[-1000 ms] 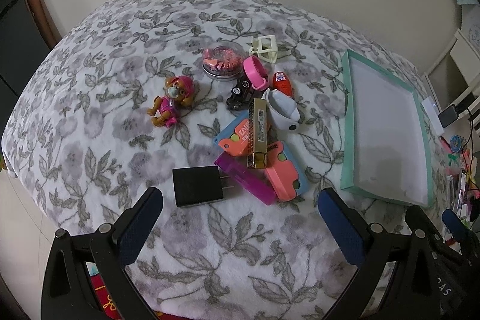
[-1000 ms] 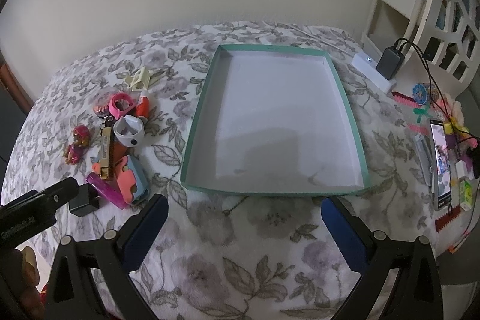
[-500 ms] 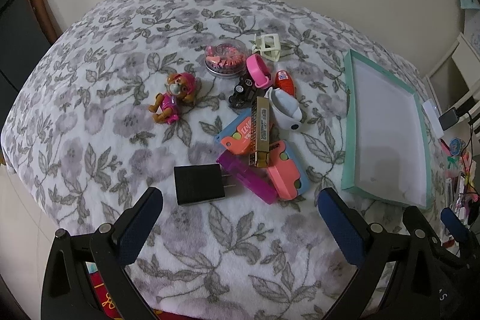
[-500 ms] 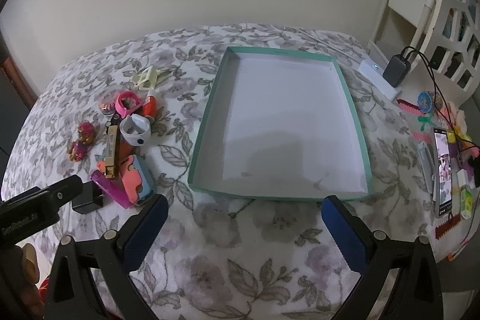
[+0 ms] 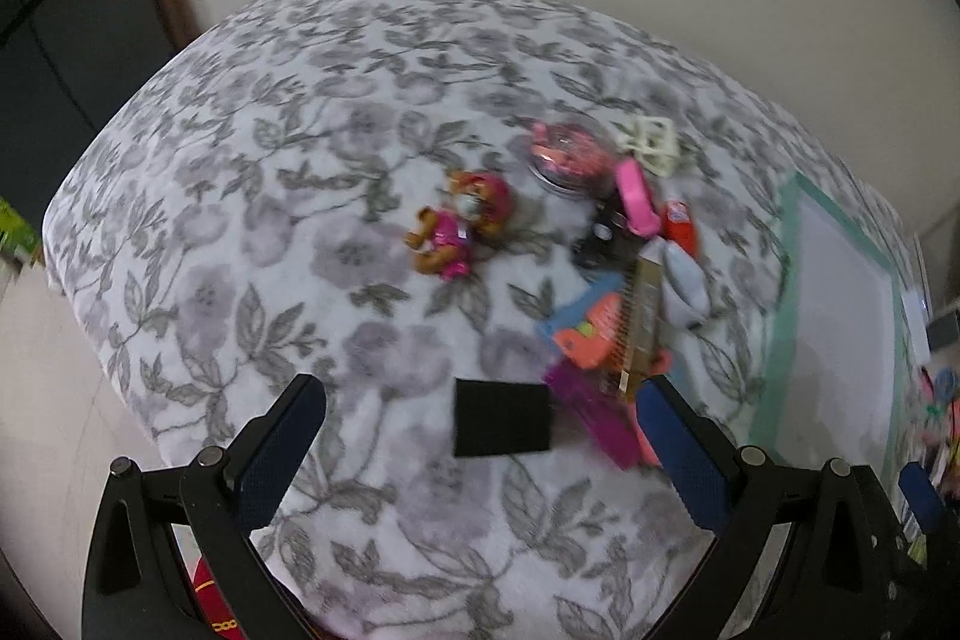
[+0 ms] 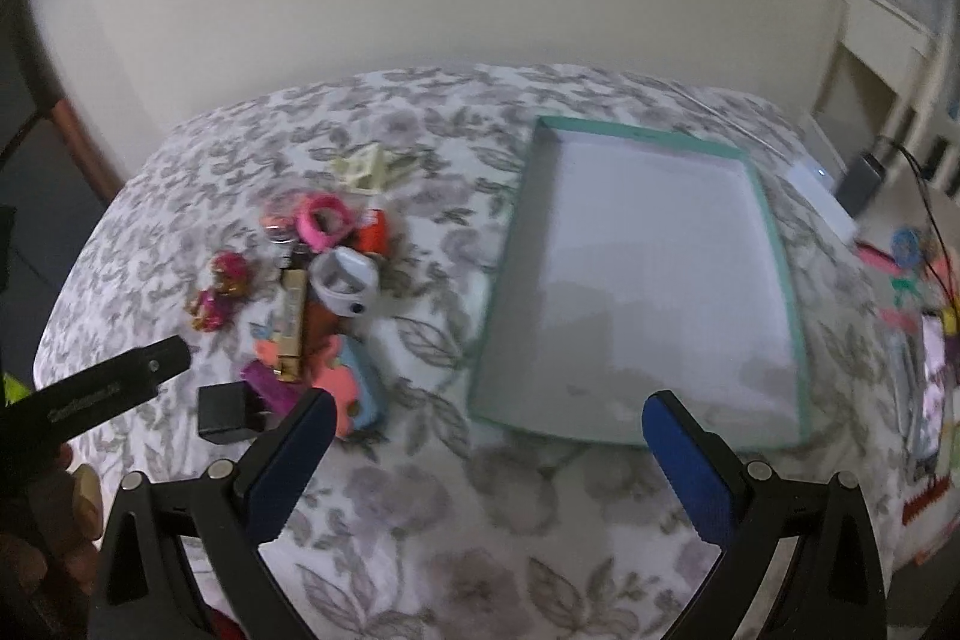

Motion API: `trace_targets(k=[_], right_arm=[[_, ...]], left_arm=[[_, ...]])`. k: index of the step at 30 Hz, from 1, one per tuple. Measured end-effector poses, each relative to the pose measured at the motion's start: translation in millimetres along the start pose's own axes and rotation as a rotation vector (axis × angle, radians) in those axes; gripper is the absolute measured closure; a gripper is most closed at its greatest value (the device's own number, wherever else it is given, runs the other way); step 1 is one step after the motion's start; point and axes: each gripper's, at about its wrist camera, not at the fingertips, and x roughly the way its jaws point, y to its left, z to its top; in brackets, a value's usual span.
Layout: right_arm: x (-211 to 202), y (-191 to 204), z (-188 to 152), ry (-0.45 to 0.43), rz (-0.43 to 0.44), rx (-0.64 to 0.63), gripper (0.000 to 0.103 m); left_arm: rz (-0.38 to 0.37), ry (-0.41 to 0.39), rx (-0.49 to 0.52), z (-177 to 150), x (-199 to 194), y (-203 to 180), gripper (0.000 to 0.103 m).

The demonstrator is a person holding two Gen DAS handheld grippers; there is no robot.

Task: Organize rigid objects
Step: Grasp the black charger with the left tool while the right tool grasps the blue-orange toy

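Observation:
A pile of small rigid objects lies on a floral cloth: a black charger block [image 5: 501, 417] [image 6: 225, 412], a magenta bar [image 5: 591, 415], a harmonica [image 5: 639, 322] [image 6: 291, 319], a pink pup figure [image 5: 459, 232] [image 6: 219, 289], a white cup-like piece [image 6: 345, 283], a pink ring [image 6: 321, 223]. An empty teal-rimmed tray [image 6: 774, 232] [image 5: 774, 340] lies to their right. My left gripper [image 5: 480, 397] is open and empty, just short of the charger block. My right gripper [image 6: 483, 415] is open and empty, before the tray's near edge.
A clear round tub of pink bits [image 5: 564, 154] and a cream frame piece [image 5: 651, 142] sit at the pile's far side. A white shelf, cables and small clutter [image 6: 912, 280] lie right of the tray. A wall stands behind. The left gripper's arm [image 6: 102, 391] shows at left.
Both views have swung left and blurred with motion. The left gripper has moved in closer to the black charger block. The objects lie as before.

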Motion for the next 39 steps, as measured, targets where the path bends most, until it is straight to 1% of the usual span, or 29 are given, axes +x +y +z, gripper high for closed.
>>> trace_targets(k=[3,7,9,12,17,24,26,28,31,33,35,36,37,39], right_arm=[[3.7,15.3,7.1,-0.005,0.012,-0.052,0.004],[11.9,33.5,14.6,0.001,0.035,-0.105,0.004],[19.8,42.1,18.2,0.018,0.043,-0.123,0.006],[34.6,55.7,22.1,0.051,0.049,-0.159,0.008],[63.2,75.1,18.5,0.117,0.049,-0.225,0.012],[96.7,81.8,7.6,0.212,0.063,-0.258,0.02],[105.3,81.5,5.7,0.233,0.055,-0.262,0.024],[113.1,79.3,3.3,0.258,0.05,-0.252,0.026],[121.0,76.7,0.0,0.288,0.08,-0.231,0.026],[122.9,77.0,-1.5,0.286,0.084,-0.236,0.026],[123.8,77.3,-2.4,0.283,0.085,-0.238,0.026],[124.9,77.3,-3.3,0.285,0.09,-0.237,0.026],[125.8,78.1,-4.2,0.287,0.092,-0.237,0.027],[130.6,81.8,-6.1,0.296,0.089,-0.244,0.031]], left_arm=[[0.005,0.005,-0.04,5.9,6.2,9.5,0.0],[0.006,0.029,-0.072,9.3,15.9,17.0,0.0],[0.012,0.05,-0.081,8.7,21.3,19.1,0.0],[0.004,0.104,-0.11,8.6,35.5,24.6,0.0],[0.01,0.165,-0.134,5.9,50.6,28.9,0.0],[0.012,0.233,-0.116,-1.7,67.6,22.0,0.0],[0.011,0.255,-0.109,-4.7,73.0,19.1,0.0],[0.001,0.27,-0.106,-7.4,77.3,16.1,0.0],[0.003,0.286,-0.093,-9.7,84.1,8.4,0.0],[0.003,0.292,-0.085,-11.5,88.4,4.5,0.001],[0.007,0.297,-0.08,-12.0,94.2,-1.4,0.002],[0.005,0.3,-0.075,-12.7,96.5,-3.9,0.004],[0.004,0.302,-0.071,-13.2,98.3,-6.0,0.01],[-0.008,0.307,-0.065,-14.9,106.1,-13.1,0.013]])
